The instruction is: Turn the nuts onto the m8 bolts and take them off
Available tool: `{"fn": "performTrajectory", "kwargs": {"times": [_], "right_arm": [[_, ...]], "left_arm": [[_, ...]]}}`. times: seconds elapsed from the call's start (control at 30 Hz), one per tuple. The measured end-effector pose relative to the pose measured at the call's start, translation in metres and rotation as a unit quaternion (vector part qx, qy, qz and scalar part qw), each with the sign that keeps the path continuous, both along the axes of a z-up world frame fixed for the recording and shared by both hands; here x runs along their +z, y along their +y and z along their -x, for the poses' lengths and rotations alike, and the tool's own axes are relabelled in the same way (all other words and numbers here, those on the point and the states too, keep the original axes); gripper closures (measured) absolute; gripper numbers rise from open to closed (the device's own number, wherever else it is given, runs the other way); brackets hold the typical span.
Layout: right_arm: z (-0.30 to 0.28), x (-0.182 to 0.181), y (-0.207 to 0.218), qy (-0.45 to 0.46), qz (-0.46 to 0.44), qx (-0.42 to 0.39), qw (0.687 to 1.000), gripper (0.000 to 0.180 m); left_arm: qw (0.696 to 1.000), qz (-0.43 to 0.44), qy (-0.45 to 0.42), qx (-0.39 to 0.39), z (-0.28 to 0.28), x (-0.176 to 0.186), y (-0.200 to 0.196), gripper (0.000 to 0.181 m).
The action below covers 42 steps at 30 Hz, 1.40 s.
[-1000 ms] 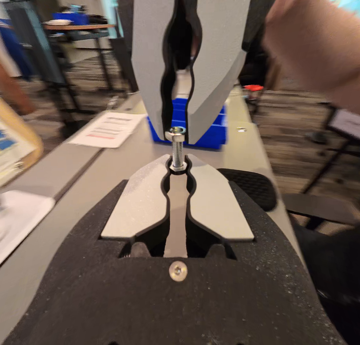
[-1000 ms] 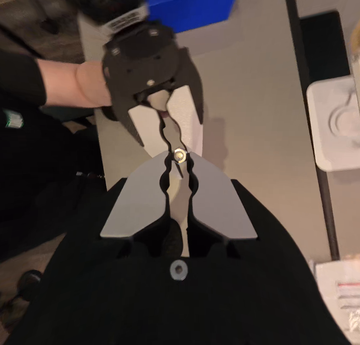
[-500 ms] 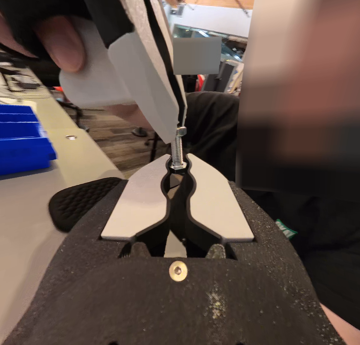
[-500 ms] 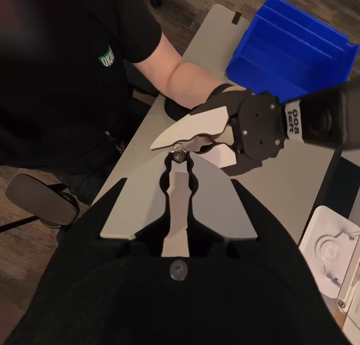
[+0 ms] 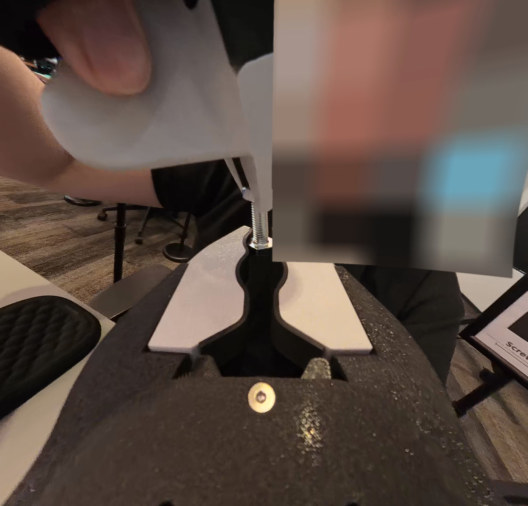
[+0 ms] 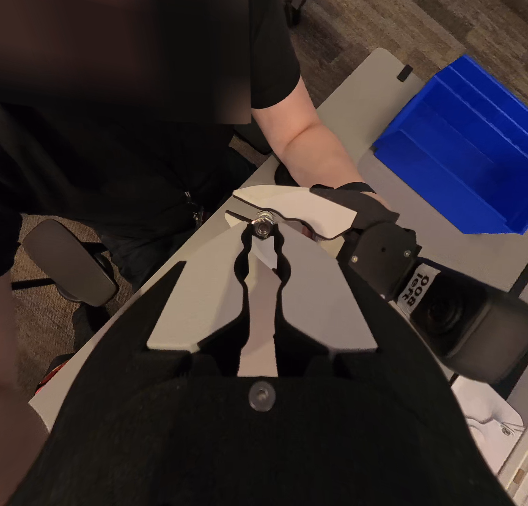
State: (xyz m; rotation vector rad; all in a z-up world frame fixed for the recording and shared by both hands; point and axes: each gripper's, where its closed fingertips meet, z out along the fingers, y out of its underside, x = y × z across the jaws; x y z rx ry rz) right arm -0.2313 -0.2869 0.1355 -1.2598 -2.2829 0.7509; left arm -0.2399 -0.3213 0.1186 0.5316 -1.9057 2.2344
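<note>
A silver M8 bolt (image 5: 259,224) stands upright between my two grippers. My left gripper (image 5: 260,241) is shut on the hex piece at the bolt's lower end. My right gripper (image 5: 248,192) comes down from above and is shut on the nut (image 5: 246,193) at the bolt's upper end. In the right wrist view, my right gripper (image 6: 261,226) looks down on the nut (image 6: 261,229), and the left gripper (image 6: 237,206) reaches in from the right, clamped across the bolt. A mosaic patch hides the left gripper's right fingertip.
A blue bin (image 6: 457,155) stands on the grey table (image 6: 357,115) behind the left hand. A black mesh pad (image 5: 43,335) lies at the table edge. A chair armrest (image 6: 71,263), a white device (image 6: 485,423) and a framed sheet (image 5: 503,346) are nearby. The person's torso is close. Tip to tip, the grippers are about 4 centimetres apart.
Both grippers stayed shut on the bolt and nut. The left gripper swung from facing the bin to facing the person. The right gripper turned around the bolt relative to the left.
</note>
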Motion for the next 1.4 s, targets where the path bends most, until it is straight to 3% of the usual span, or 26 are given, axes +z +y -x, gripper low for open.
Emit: {"fn": "performTrajectory", "kwargs": {"times": [0.03, 0.3, 0.47, 0.57, 0.7, 0.8, 0.83, 0.9, 0.97, 1.03, 1.1, 1.2, 1.4], "right_arm": [[0.000, 0.000, 0.000, -0.002, -0.001, 0.002, 1.000, 0.165], [0.000, 0.011, 0.000, 0.027, -0.014, 0.003, 1.000, 0.165], [-0.005, 0.024, 0.006, 0.041, -0.025, -0.024, 0.999, 0.165], [-0.021, 0.026, 0.015, 0.035, -0.035, -0.076, 0.996, 0.165], [-0.095, 0.022, 0.040, 0.035, -0.073, -0.233, 0.969, 0.165], [-0.212, 0.000, 0.070, 0.010, -0.080, -0.453, 0.888, 0.166], [-0.257, -0.014, 0.072, 0.000, -0.060, -0.524, 0.850, 0.166], [-0.353, -0.055, 0.070, -0.048, -0.027, -0.667, 0.743, 0.165], [-0.431, -0.109, 0.053, -0.111, 0.018, -0.758, 0.643, 0.166], [-0.469, -0.162, 0.036, -0.146, 0.082, -0.793, 0.585, 0.166], [-0.493, -0.205, 0.024, -0.185, 0.111, -0.811, 0.544, 0.166], [-0.512, -0.248, 0.018, -0.224, 0.123, -0.822, 0.509, 0.165], [-0.526, -0.279, 0.019, -0.205, 0.150, -0.843, 0.475, 0.165]], "left_arm": [[1.000, 0.001, 0.000, -0.004, 0.000, 0.000, -0.001, 0.169], [1.000, -0.001, 0.001, -0.004, 0.001, 0.000, -0.002, 0.169], [0.999, -0.003, 0.004, 0.036, -0.009, 0.000, 0.005, 0.169], [0.996, -0.019, -0.003, 0.082, -0.013, -0.001, 0.016, 0.169], [0.976, -0.081, -0.006, 0.202, -0.022, -0.004, 0.041, 0.169], [0.943, -0.152, -0.016, 0.297, -0.025, -0.009, 0.061, 0.169], [0.931, -0.171, -0.019, 0.322, -0.025, -0.010, 0.066, 0.169], [0.912, -0.196, -0.028, 0.359, -0.024, -0.009, 0.074, 0.169], [0.904, -0.198, -0.041, 0.376, -0.024, -0.002, 0.075, 0.169], [0.905, -0.188, -0.047, 0.379, -0.023, 0.004, 0.073, 0.169], [0.904, -0.183, -0.045, 0.385, -0.023, 0.007, 0.073, 0.169], [0.894, -0.193, -0.038, 0.403, -0.025, 0.005, 0.078, 0.169], [0.887, -0.190, -0.040, 0.419, -0.019, 0.007, 0.087, 0.169]]}}
